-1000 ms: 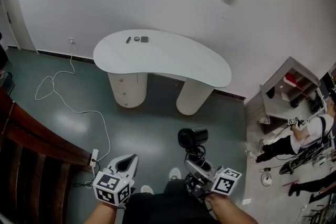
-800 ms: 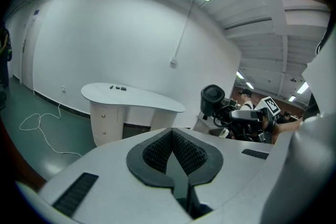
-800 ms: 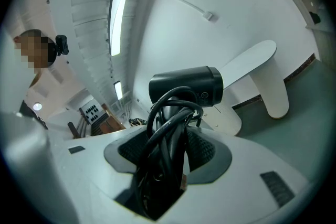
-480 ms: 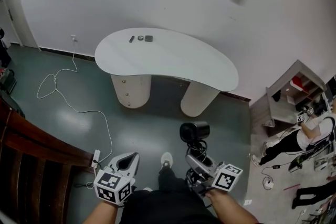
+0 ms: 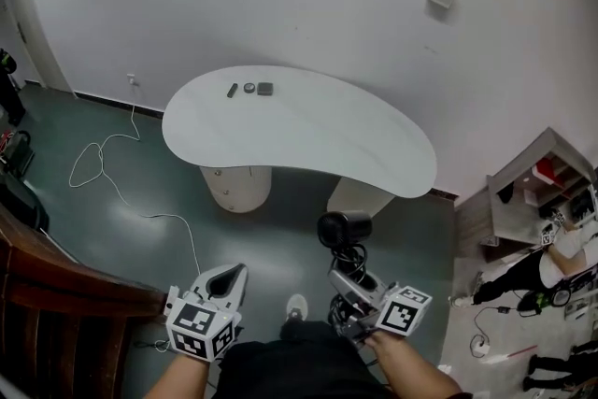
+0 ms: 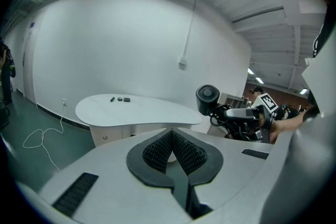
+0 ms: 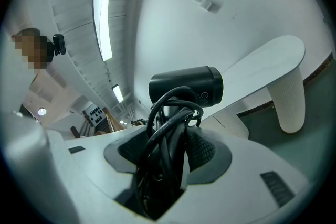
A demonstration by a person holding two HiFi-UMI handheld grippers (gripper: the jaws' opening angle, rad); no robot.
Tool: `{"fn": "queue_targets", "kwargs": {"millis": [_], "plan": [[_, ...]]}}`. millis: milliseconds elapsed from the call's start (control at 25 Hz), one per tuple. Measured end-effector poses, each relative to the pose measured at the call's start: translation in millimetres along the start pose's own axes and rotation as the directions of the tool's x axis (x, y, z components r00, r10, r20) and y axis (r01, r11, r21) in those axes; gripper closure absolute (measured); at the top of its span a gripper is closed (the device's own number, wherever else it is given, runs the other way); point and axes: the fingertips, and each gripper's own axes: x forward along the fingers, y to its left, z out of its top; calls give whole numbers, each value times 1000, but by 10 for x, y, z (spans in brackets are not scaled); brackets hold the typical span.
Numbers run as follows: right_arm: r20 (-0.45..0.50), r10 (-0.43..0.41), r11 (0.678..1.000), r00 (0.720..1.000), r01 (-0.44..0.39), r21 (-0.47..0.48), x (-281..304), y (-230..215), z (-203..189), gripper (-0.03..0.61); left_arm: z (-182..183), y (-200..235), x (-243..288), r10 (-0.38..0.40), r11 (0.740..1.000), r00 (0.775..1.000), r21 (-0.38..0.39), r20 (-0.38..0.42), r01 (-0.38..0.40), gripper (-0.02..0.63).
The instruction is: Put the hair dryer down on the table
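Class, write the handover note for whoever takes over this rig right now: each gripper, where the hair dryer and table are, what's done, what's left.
Left gripper: fingers together, empty.
Right gripper: shut on the hair dryer, gripping its handle with the cord wound round it.
Table: ahead, not yet under the dryer; top mostly bare, three small dark items near its far edge.
Done: dryer in hand.
Left: reach the table, set the dryer on bare top, open the fingers.

Even, bright light (strong fisheye vignetting)
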Motion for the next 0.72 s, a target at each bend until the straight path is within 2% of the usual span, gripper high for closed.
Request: {"fn": "queue_targets", "kwargs": {"millis": [360, 720], "plan": [[-67, 38, 999, 997, -37, 6, 469, -701, 609, 379, 305, 148, 887, 35, 999, 999, -25, -34, -36, 603], [-84, 67, 997, 994, -65, 28, 674, -1104, 958, 379, 569, 251, 1354, 65, 996, 997, -55, -44, -67, 603]]}}
